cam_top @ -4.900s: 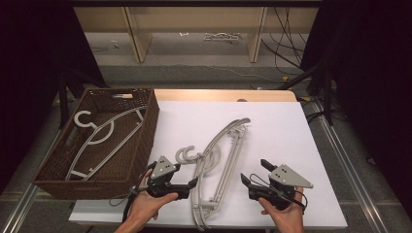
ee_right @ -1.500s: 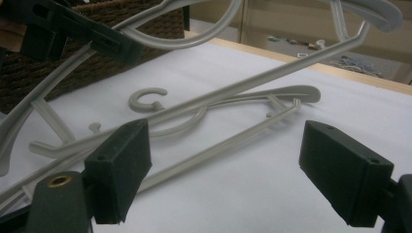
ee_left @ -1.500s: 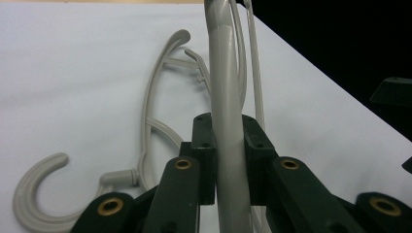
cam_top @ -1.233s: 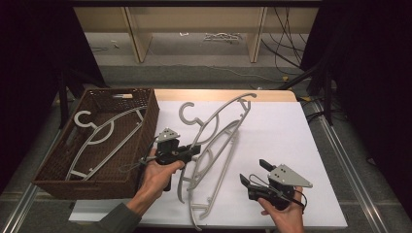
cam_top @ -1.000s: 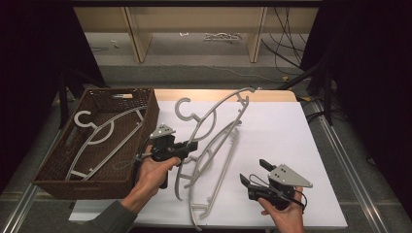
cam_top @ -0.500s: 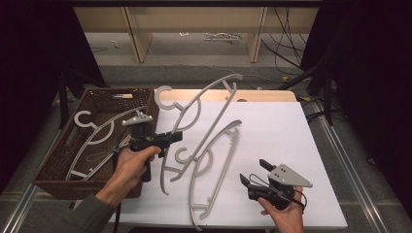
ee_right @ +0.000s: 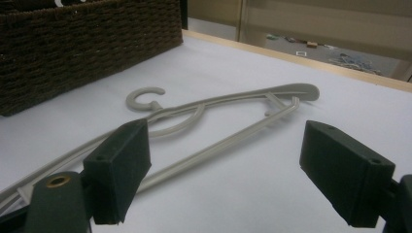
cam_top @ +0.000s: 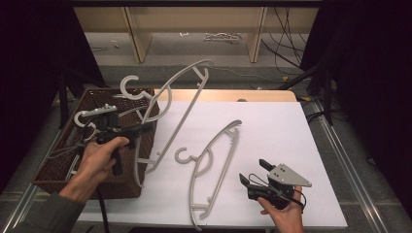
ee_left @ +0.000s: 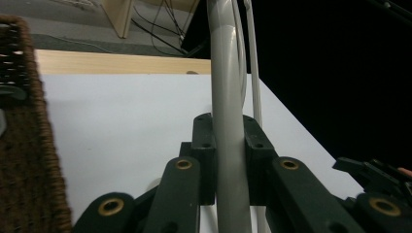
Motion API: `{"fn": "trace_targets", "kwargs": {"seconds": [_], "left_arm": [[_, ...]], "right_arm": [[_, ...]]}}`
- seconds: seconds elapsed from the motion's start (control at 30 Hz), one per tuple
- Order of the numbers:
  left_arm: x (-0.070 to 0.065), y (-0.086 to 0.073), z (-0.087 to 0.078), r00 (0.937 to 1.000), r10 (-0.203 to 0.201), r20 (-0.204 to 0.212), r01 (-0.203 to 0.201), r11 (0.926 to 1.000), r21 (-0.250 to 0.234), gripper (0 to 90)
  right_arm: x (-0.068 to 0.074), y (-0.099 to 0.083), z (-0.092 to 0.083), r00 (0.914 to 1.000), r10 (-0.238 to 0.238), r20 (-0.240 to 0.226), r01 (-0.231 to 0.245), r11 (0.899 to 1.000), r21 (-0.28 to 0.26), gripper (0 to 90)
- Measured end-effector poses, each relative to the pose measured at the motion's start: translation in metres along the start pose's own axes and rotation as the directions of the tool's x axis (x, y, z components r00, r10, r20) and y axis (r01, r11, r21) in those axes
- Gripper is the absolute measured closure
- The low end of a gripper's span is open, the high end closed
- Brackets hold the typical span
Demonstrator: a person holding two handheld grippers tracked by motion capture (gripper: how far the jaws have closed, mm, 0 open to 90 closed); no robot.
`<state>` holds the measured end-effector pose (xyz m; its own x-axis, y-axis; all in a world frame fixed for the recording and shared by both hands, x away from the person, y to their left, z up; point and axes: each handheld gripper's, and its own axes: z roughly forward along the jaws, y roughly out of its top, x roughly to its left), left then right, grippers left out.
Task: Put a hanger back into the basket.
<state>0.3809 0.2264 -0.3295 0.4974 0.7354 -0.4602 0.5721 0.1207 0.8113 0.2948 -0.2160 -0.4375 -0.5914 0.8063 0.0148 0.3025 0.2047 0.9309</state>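
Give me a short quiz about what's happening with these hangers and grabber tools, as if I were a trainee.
1. True or false: the left gripper is clamped on a grey hanger.
2. Where does the other hanger lie: A in the wicker basket, B flat on the white table, C on the floor?
3. How do the right gripper's jaws stand?

Key
1. True; its pads press the hanger's bar from both sides.
2. B.
3. Wide open, with nothing held, facing the lying hanger.
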Motion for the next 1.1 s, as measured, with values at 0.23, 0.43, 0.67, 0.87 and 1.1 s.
{"fn": "trace_targets", "kwargs": {"seconds": [0.23,0.43,0.67,0.87,1.1], "left_arm": [[0.022,0.008,-0.018,0.9989,-0.023,-0.042,0.021,0.9989,-0.042,79.4],[0.038,0.012,-0.027,0.9967,-0.034,-0.073,0.03,0.998,-0.055,79.4],[0.064,0.02,-0.04,0.9904,-0.049,-0.13,0.038,0.9957,-0.084,79.4],[0.082,0.023,-0.046,0.9868,-0.055,-0.152,0.041,0.9947,-0.095,79.4],[0.103,0.02,-0.056,0.9846,-0.019,-0.174,0.005,0.9965,-0.084,79.4]], "right_arm": [[0.0,0.0,0.0,0.9999,-0.008,0.01,0.008,1.0,0.009,19.5],[0.0,0.0,0.001,0.9999,-0.008,0.012,0.008,1.0,0.003,19.5],[-0.001,0.0,0.001,0.9999,-0.008,0.009,0.008,1.0,0.008,19.5],[0.0,0.0,0.001,1.0,-0.003,0.009,0.003,1.0,0.01,19.5],[0.0,-0.001,0.003,1.0,0.001,0.004,-0.001,1.0,-0.001,19.5]]}}
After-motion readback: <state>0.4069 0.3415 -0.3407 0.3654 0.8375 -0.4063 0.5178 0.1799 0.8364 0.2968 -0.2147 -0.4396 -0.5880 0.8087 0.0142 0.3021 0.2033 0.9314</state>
